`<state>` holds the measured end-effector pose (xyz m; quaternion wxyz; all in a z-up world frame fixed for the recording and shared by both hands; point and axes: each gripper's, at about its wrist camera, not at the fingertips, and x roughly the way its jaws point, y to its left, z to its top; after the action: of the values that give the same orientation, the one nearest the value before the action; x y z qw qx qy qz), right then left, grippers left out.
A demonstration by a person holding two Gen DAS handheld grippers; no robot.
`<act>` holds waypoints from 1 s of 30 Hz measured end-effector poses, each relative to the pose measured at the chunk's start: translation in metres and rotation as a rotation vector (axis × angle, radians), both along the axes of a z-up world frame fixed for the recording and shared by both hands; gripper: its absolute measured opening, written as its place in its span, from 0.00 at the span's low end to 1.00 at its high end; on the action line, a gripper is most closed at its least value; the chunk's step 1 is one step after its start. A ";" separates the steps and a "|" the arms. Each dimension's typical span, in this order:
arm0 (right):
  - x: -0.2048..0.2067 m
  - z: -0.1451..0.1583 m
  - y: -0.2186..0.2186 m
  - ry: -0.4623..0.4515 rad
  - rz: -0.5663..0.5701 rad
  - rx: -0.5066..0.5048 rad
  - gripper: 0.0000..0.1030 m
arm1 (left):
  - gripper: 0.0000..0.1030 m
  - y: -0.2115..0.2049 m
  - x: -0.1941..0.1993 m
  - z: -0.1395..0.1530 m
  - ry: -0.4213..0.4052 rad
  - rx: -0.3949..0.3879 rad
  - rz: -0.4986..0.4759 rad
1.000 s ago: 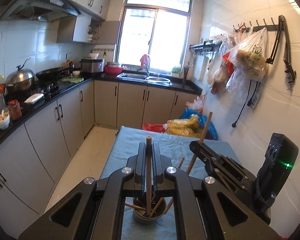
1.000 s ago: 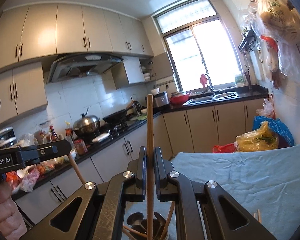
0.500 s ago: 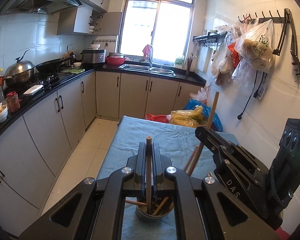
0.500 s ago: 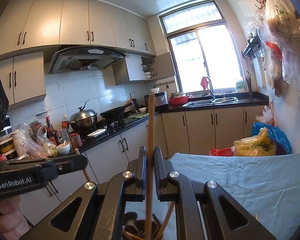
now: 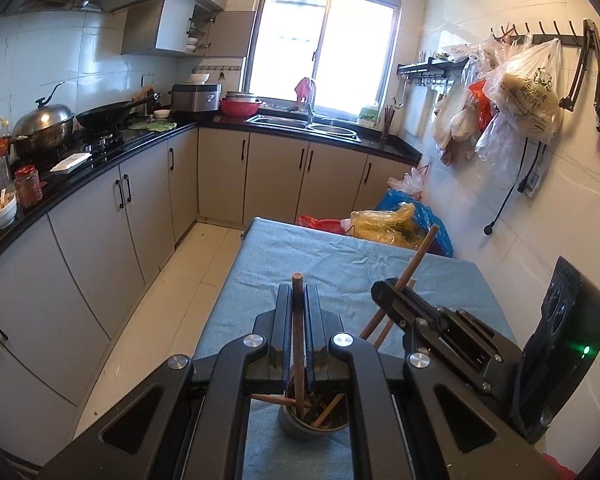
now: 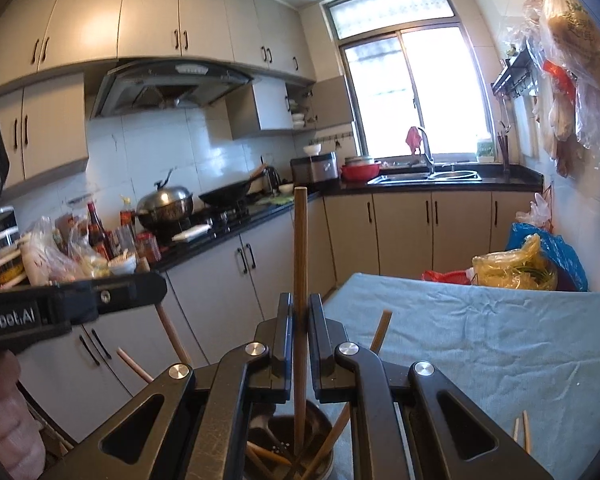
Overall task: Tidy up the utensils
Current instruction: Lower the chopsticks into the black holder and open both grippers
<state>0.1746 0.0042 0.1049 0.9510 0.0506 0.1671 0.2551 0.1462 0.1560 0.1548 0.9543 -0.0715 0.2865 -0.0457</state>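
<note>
Both our tongs, left (image 5: 298, 320) and right (image 6: 300, 328), clamp chopsticks, now lowered into the cup (image 5: 314, 424); release next.

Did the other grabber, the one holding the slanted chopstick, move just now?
Yes. In the left wrist view, the right gripper with its chopstick has shifted right, away from the metal cup.

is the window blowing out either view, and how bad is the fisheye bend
Left wrist view: window blown white, cabinets bow strongly at left. Right wrist view: window overexposed too, left gripper soft at the edge, chopstick sharp.
</note>
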 end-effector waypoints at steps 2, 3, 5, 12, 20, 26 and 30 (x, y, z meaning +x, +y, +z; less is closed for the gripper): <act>0.003 -0.004 0.002 0.019 0.004 -0.016 0.08 | 0.05 0.001 0.001 -0.002 0.005 -0.003 -0.001; 0.004 -0.006 0.003 0.029 0.006 -0.022 0.08 | 0.05 0.001 0.001 -0.002 0.005 -0.001 -0.001; 0.006 -0.006 0.004 0.042 0.007 -0.028 0.08 | 0.05 0.001 0.002 -0.002 0.002 0.003 0.003; 0.000 0.005 -0.005 0.020 -0.005 -0.001 0.23 | 0.05 0.001 0.001 -0.003 0.005 -0.006 0.004; -0.010 0.021 -0.022 -0.010 -0.029 0.051 0.23 | 0.07 0.003 0.002 0.004 -0.007 -0.009 0.024; -0.027 0.033 -0.046 -0.024 -0.040 0.110 0.23 | 0.16 0.004 -0.010 0.007 -0.031 -0.002 0.042; -0.040 0.037 -0.066 -0.016 -0.052 0.149 0.24 | 0.17 0.000 -0.024 0.013 -0.061 0.014 0.046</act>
<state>0.1343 -0.0621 0.1417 0.9522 0.1233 0.1387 0.2425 0.1222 0.1560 0.1674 0.9638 -0.0700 0.2560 -0.0237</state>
